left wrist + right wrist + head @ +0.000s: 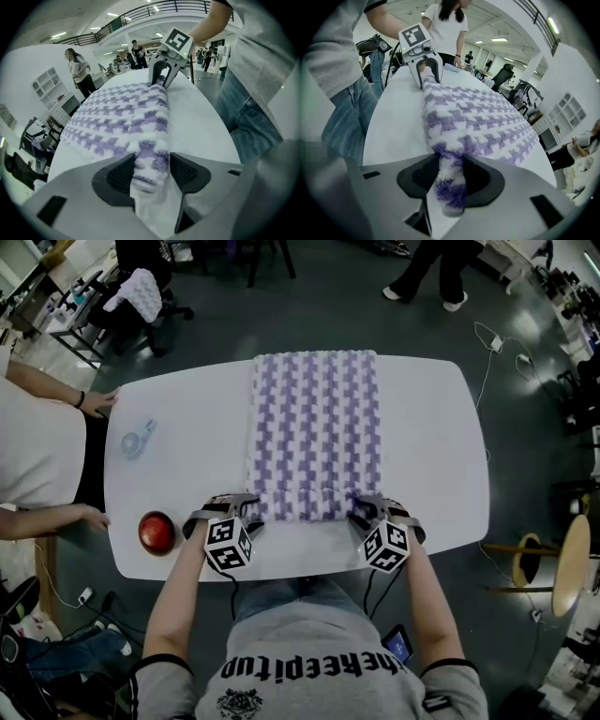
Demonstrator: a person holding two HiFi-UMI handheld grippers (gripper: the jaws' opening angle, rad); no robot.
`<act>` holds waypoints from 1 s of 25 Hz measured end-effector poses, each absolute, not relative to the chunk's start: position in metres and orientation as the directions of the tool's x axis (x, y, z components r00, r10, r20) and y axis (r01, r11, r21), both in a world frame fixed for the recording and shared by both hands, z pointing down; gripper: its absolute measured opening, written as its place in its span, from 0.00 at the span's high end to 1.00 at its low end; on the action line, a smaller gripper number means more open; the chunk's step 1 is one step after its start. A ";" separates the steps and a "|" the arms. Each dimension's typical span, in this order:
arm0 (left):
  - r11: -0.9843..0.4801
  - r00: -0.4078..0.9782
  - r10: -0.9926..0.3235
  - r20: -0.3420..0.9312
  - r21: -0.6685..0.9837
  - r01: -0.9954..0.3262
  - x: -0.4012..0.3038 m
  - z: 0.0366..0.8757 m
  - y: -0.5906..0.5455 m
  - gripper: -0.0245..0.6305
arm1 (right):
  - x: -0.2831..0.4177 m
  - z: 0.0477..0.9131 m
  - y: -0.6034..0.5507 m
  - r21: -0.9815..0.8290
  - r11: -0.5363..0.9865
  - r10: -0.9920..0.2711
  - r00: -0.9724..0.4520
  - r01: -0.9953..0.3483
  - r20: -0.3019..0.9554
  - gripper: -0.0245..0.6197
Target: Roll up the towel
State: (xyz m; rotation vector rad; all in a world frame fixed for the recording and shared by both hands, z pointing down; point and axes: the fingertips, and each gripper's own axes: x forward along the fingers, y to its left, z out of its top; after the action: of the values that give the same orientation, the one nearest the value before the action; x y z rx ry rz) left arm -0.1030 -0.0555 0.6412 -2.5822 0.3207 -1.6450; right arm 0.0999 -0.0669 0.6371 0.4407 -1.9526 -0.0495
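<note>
A purple and white checked towel lies flat down the middle of the white table. Its near edge is by the table's front. My left gripper is at the towel's near left corner. In the left gripper view the fluffy corner is pinched between the dark pads. My right gripper is at the near right corner. There the towel corner is squeezed between its pads and hangs out below them. Each gripper view shows the other gripper at the far end of the same edge.
A red ball-like thing sits at the table's near left corner, and a clear plastic item lies further back. A person's hands rest at the table's left edge. A wooden stool stands off to the right.
</note>
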 end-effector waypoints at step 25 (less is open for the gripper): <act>-0.981 0.453 0.050 0.890 0.128 -0.143 -0.104 0.632 0.051 0.84 | 0.100 0.620 0.036 -0.092 0.944 -0.054 -0.423 -0.318 0.904 0.88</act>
State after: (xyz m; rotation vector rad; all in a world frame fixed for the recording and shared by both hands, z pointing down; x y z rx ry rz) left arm -0.1039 0.0505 0.6323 -2.8311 0.0920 -1.7445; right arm 0.1003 0.0355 0.6198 0.2663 -1.9952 0.3001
